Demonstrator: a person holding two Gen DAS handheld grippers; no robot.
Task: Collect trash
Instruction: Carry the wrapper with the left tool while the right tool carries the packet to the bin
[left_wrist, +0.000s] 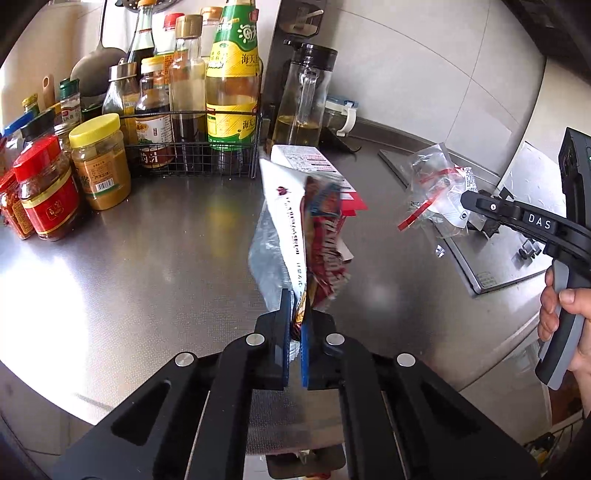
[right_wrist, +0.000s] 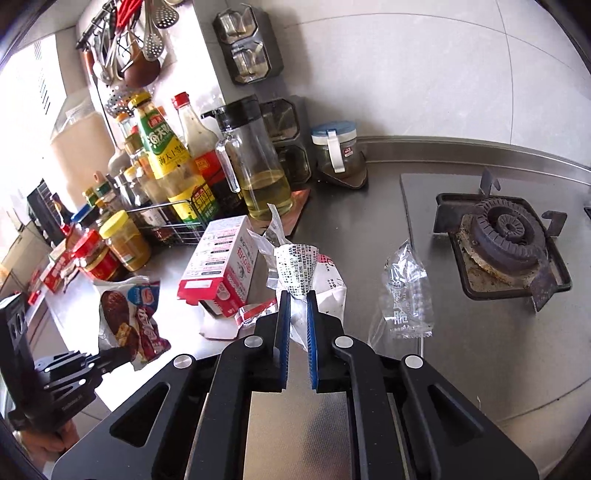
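Note:
My left gripper is shut on a red and white snack wrapper and holds it above the steel counter; the same gripper and wrapper show at lower left in the right wrist view. My right gripper is shut on a crumpled white and clear plastic wrapper; it also shows in the left wrist view with the clear plastic. A red and white carton lies on the counter behind it. A clear plastic bag lies to the right.
Sauce bottles in a wire rack and jars stand at the back left. A glass oil jug stands behind the carton. A gas burner sits at the right on the steel counter.

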